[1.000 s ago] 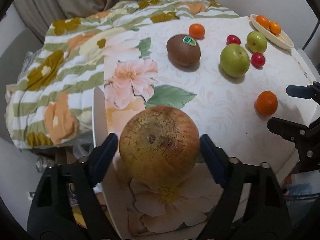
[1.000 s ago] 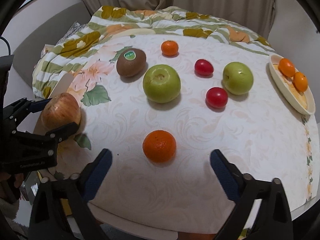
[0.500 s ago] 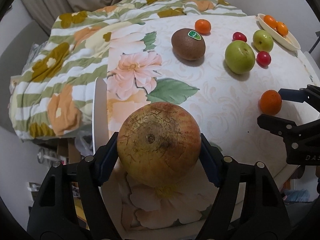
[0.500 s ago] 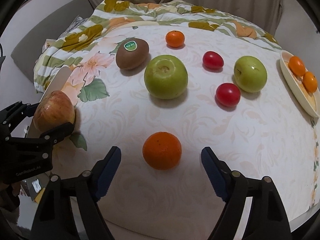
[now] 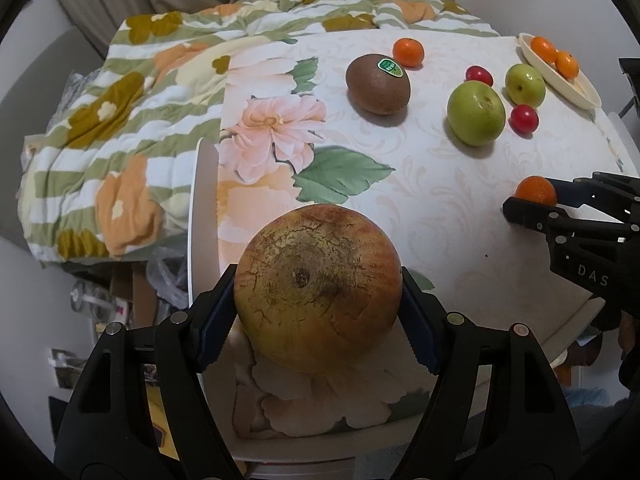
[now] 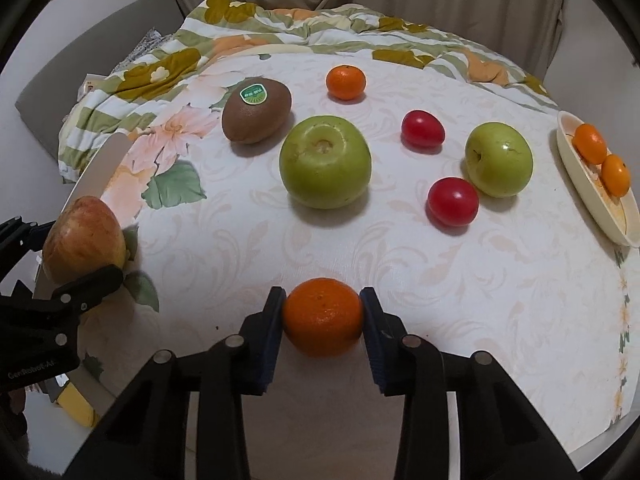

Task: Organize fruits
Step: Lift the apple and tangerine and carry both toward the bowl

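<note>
My left gripper (image 5: pixel 318 300) is shut on a large reddish-yellow apple (image 5: pixel 318 290) at the table's near left edge; it also shows in the right wrist view (image 6: pixel 82 238). My right gripper (image 6: pixel 322 316) is shut on an orange (image 6: pixel 322 316) resting on the tablecloth; the orange also shows in the left wrist view (image 5: pixel 535 190). Further back lie a kiwi (image 6: pixel 256 110), a big green apple (image 6: pixel 325 161), a smaller green apple (image 6: pixel 499 159), two red tomatoes (image 6: pixel 453 201) (image 6: pixel 423 129) and a small orange (image 6: pixel 345 82).
A cream oval dish (image 6: pixel 592 196) at the right edge holds two small oranges (image 6: pixel 589 143). A flowered quilt (image 5: pixel 120 120) lies behind and left of the table. A white board (image 5: pixel 203 208) stands along the table's left edge. Clutter sits on the floor below.
My right gripper moved forward and closed its fingers on the orange. My left gripper closed on the big apple.
</note>
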{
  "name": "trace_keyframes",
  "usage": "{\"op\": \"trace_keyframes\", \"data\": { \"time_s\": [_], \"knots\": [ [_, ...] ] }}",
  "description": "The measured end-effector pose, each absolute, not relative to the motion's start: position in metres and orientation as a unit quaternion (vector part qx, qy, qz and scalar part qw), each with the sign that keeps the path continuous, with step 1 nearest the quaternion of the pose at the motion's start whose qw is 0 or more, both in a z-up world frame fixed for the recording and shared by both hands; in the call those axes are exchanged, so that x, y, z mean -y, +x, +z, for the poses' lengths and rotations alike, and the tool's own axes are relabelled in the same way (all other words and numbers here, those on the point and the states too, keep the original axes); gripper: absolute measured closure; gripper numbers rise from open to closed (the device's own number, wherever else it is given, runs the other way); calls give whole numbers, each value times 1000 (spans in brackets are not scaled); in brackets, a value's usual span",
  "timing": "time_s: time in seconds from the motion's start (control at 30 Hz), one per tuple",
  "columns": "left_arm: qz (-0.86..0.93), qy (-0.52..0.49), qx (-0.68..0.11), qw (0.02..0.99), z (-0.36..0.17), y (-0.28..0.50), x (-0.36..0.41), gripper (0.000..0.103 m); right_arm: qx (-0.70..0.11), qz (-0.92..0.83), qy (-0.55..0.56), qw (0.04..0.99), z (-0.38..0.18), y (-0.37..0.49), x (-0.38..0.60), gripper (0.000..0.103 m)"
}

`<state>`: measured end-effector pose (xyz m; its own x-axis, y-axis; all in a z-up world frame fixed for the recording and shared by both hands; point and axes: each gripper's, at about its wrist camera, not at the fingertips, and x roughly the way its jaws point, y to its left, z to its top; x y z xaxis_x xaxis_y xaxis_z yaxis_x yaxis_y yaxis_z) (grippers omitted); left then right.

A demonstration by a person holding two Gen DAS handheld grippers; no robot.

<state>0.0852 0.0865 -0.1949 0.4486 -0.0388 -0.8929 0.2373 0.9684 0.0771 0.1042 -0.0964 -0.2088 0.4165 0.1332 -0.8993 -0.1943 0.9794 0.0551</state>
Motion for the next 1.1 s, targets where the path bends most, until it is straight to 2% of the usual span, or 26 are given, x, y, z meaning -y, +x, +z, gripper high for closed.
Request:
{"op": "trace_keyframes", "data": {
  "time_s": [0.27,0.7,1.1],
  "knots": [
    [-82,96,-504,854,-174,81,-88,22,-520,103,-22,848,-191,101,98,68],
    [-102,115,-436,887,-102,85,-83,22,-467,90,9,880,-114,83,109,68],
    [-149,106,-380,907,-49,110,-19,22,-413,64,41,907,-59,79,174,68]
  ]
}}
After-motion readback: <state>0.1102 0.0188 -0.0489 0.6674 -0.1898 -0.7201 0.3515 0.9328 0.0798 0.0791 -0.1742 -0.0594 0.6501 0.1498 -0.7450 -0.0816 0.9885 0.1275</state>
